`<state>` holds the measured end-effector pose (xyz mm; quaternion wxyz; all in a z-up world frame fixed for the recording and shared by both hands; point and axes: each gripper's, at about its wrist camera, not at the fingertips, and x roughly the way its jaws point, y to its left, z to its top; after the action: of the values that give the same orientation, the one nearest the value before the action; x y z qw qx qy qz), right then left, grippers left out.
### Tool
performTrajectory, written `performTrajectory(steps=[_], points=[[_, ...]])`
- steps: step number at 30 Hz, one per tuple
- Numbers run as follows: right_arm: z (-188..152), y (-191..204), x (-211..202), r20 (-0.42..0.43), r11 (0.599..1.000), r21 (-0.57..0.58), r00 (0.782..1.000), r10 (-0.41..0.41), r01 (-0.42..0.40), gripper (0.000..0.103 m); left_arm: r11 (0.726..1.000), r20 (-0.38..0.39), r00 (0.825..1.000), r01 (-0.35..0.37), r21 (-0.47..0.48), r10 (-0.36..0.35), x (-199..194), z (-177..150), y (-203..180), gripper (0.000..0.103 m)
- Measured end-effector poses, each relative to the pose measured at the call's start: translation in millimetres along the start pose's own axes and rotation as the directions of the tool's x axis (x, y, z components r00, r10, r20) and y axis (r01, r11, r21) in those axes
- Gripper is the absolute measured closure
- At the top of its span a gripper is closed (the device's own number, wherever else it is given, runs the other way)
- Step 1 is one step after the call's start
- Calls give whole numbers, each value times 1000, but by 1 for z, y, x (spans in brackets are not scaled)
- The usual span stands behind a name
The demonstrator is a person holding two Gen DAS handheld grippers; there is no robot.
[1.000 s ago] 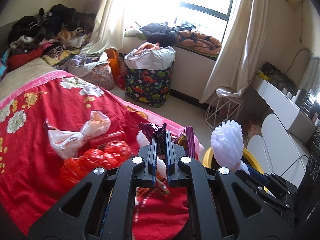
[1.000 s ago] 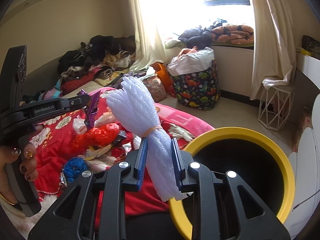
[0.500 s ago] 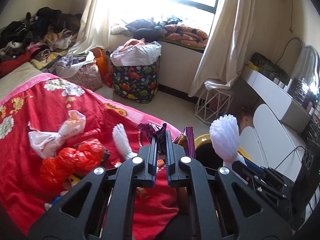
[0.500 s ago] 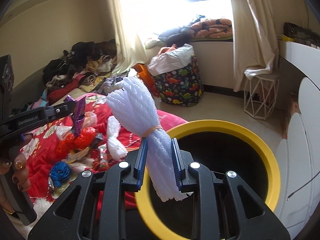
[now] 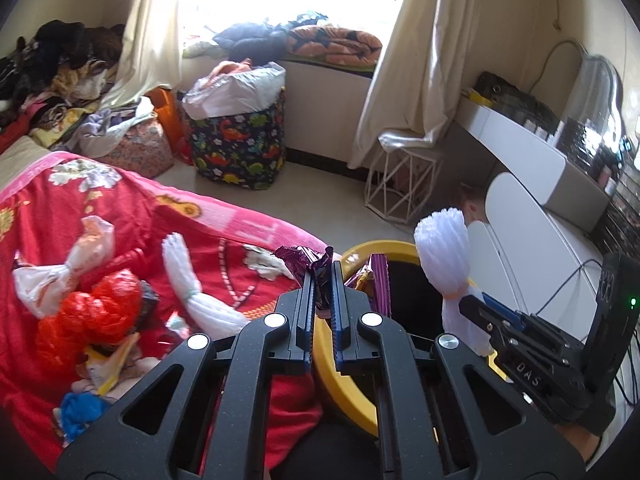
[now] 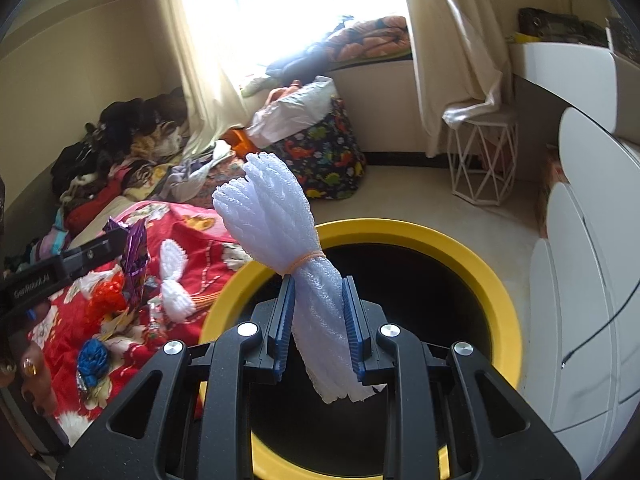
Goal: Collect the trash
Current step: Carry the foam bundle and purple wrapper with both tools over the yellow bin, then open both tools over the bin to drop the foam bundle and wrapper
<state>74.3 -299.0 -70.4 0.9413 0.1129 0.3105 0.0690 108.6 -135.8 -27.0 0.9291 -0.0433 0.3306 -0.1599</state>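
Jaws clamped — one foam bundle (image 6: pixel 288 256), one wrapper (image 5: pixel 320 270)

Yellow bin (image 6: pixel 496 280) mouth open, unobstructed below foam bundle (image 6: pixel 280 216); red bedspread (image 5: pixel 132 208) cluttered with bags just beside.

Two grippers: left (image 5: pixel 322 300), right (image 6: pixel 319 322). One yellow bin (image 6: pixel 460 248). Two foam bundles: one in right gripper (image 6: pixel 280 216), one on bed (image 5: pixel 188 276). One purple wrapper (image 5: pixel 316 264) in left gripper. One red bag (image 5: pixel 92 312). One white bag (image 5: pixel 60 268). One blue wad (image 5: pixel 80 410). One dinosaur hamper (image 5: pixel 240 148). One wire stool (image 5: pixel 400 188). One bed (image 5: pixel 200 220).
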Motion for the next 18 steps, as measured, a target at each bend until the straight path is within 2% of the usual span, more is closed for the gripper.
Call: performTrajectory(steps=[9, 15, 16, 18], points=[[-3, -29, -3, -14, 997, 62, 999, -44, 45, 80, 997, -64, 997, 54, 51, -50, 28, -6, -29, 99], [-5, -45, -7, -19, 993, 96, 998, -60, 61, 76, 994, -85, 994, 79, 72, -73, 42, -9, -46, 99], [-5, -47, -7, -18, 993, 103, 998, -62, 64, 74, 994, -87, 993, 83, 72, -77, 43, -9, -47, 98], [-6, -49, -9, -18, 992, 111, 998, -63, 64, 71, 993, -91, 992, 99, 68, -92, 47, -8, -47, 86]])
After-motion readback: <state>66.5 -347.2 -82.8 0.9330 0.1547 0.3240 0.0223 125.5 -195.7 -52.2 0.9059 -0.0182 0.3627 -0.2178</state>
